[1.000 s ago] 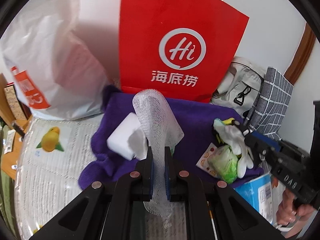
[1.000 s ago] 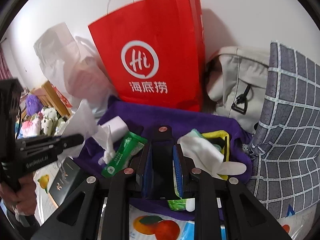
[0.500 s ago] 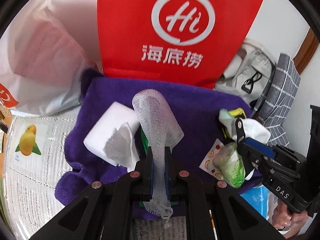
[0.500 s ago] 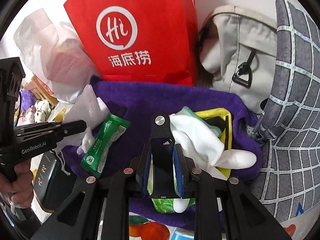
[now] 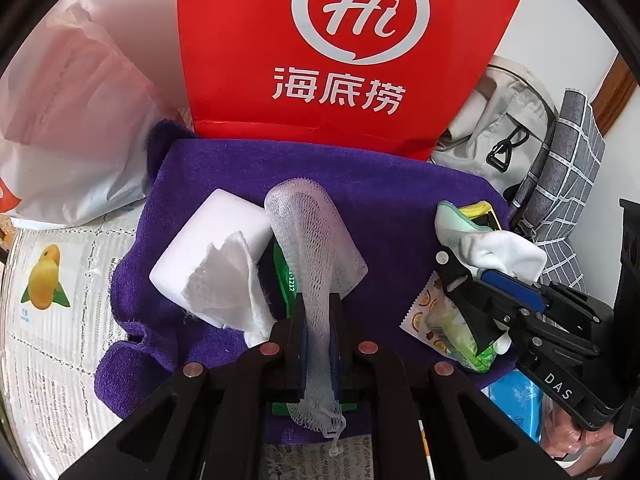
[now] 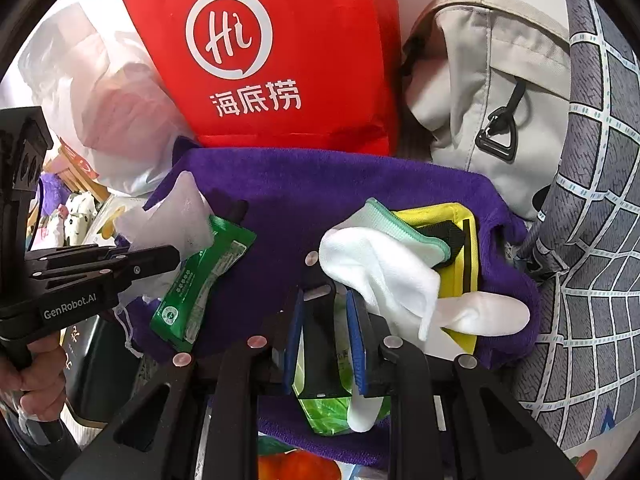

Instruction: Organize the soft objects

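- A plain white wall [image 5: 560, 20] rises at the back, evenly lit
- A curved brown wooden frame [image 5: 616, 92] edges it on the right
- A white lace-patterned printed table cover [image 5: 56, 344] with an orange-fruit picture spreads below
- A light wooden furniture edge [image 6: 76, 172] shows far left

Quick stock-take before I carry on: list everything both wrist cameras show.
purple towel: one, spread under the items
red paper bag: one, behind the towel
white plastic bag: one, far left
beige backpack: one, right of the red bag
grey checked bag: one, far right
white foam block: one, on the towel's left
white mesh sleeve: one, in the left tool
green sachet: one, on the towel
white glove: one, on the yellow pouch
green wipes pack: one, in the right tool
left tool: shut on mesh
right tool: shut on wipes pack
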### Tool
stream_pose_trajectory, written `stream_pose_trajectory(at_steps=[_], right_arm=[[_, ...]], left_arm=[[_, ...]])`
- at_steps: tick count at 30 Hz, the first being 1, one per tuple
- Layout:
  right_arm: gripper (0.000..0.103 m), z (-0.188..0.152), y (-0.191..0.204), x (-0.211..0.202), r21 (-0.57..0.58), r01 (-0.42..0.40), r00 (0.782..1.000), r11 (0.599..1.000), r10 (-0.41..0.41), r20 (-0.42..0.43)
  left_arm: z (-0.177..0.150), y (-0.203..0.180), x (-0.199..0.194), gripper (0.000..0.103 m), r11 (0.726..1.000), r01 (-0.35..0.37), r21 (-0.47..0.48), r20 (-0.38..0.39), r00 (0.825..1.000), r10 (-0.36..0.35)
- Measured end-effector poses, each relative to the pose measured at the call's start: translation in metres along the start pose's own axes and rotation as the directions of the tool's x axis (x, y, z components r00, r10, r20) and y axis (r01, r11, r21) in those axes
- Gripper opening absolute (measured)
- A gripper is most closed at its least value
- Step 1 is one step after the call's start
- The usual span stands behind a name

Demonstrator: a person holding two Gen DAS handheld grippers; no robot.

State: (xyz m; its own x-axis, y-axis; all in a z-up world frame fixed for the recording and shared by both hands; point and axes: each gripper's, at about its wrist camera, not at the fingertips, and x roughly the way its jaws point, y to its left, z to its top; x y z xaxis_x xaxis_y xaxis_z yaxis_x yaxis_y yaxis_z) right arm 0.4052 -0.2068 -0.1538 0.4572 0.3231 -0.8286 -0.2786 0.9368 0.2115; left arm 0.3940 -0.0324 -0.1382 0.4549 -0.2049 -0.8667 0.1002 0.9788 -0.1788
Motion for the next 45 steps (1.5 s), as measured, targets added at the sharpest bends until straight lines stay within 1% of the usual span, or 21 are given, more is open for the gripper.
stream_pose_trajectory(at_steps=[4,6,10,11,12,13,14,15,17,20,25,27,29,30,33,36,39,43,45], right_arm=[[0.023,0.0,0.002,-0.005,-0.005,-0.008,1.0,1.0,0.008,0.01],[0.024,0.001,0.004,-0.009,-0.011,-0.023,1.0,1.0,0.023,0.019],[0.039,0.002,0.009,-0.021,-0.014,-0.046,0.998,0.999,0.047,0.046],[0.044,0.002,0.01,-0.024,-0.016,-0.044,0.998,0.999,0.044,0.052],[0.045,0.002,0.012,-0.028,-0.018,-0.04,0.997,0.999,0.041,0.062],[0.046,0.002,0.013,-0.032,-0.021,-0.041,0.997,0.999,0.042,0.069],[0.049,0.003,0.015,-0.034,-0.023,-0.043,0.996,0.999,0.044,0.073],[0.051,0.003,0.017,-0.039,-0.026,-0.044,0.996,0.999,0.046,0.08],[0.063,0.003,0.02,-0.047,-0.032,-0.034,0.994,0.999,0.037,0.101],[0.075,0.003,0.022,-0.055,-0.025,0.003,0.991,1.0,0.0,0.132],[0.075,0.001,0.021,-0.073,0.006,0.021,0.988,1.0,-0.022,0.154],[0.075,-0.004,0.023,-0.084,0.015,0.032,0.987,0.999,-0.033,0.159],[0.075,-0.01,0.028,-0.091,0.007,0.046,0.987,0.999,-0.046,0.155],[0.075,-0.013,0.03,-0.097,0.002,0.059,0.986,0.998,-0.059,0.154],[0.077,-0.028,0.037,-0.117,0.018,0.145,0.975,0.989,-0.146,0.168],[0.079,-0.044,0.045,-0.136,0.016,0.161,0.97,0.987,-0.161,0.18],[0.081,-0.064,0.054,-0.154,0.019,0.184,0.969,0.983,-0.184,0.163],[0.081,-0.094,0.061,-0.18,0.046,0.215,0.963,0.976,-0.219,0.157],[0.081,-0.108,0.065,-0.191,0.057,0.202,0.966,0.978,-0.208,0.15]], left_arm=[[0.0,0.0,-0.001,0.009,1.0,0.0,0.001,0.003,1.0,0.0],[0.001,0.0,-0.003,0.016,1.0,-0.01,0.002,0.001,1.0,0.01],[0.002,0.0,-0.003,0.018,1.0,-0.01,0.002,-0.001,1.0,0.01],[0.002,0.001,-0.004,0.021,1.0,-0.011,0.003,-0.002,1.0,0.011],[0.002,0.001,-0.005,0.029,1.0,-0.013,0.002,0.001,1.0,0.013],[0.003,0.001,-0.007,0.035,1.0,-0.013,0.0,0.01,1.0,0.013],[0.003,0.001,-0.01,0.048,1.0,-0.016,-0.004,0.019,1.0,0.016],[0.004,0.001,-0.014,0.057,1.0,-0.019,-0.006,0.033,0.999,0.019],[0.005,0.001,-0.022,0.061,0.999,-0.031,-0.008,0.061,0.998,0.031],[0.005,0.0,-0.032,0.067,0.999,-0.042,-0.003,0.087,0.995,0.043],[0.003,0.001,-0.051,0.068,0.995,-0.099,0.0,0.124,0.987,0.098],[-0.003,0.002,-0.061,0.068,0.995,-0.099,-0.003,0.144,0.985,0.098],[-0.011,0.001,-0.071,0.068,0.996,-0.092,-0.006,0.146,0.985,0.092],[-0.016,0.0,-0.076,0.068,0.996,-0.091,-0.002,0.143,0.986,0.09],[-0.033,-0.007,-0.093,0.068,0.992,-0.122,0.022,0.163,0.98,0.117],[-0.054,-0.014,-0.118,0.068,0.991,-0.13,0.032,0.185,0.975,0.122],[-0.075,-0.02,-0.144,0.068,0.991,-0.126,0.038,0.213,0.97,0.116],[-0.103,-0.031,-0.176,0.068,0.991,-0.127,0.045,0.245,0.963,0.112],[-0.119,-0.035,-0.193,0.071,0.991,-0.126,0.049,0.263,0.959,0.109]])
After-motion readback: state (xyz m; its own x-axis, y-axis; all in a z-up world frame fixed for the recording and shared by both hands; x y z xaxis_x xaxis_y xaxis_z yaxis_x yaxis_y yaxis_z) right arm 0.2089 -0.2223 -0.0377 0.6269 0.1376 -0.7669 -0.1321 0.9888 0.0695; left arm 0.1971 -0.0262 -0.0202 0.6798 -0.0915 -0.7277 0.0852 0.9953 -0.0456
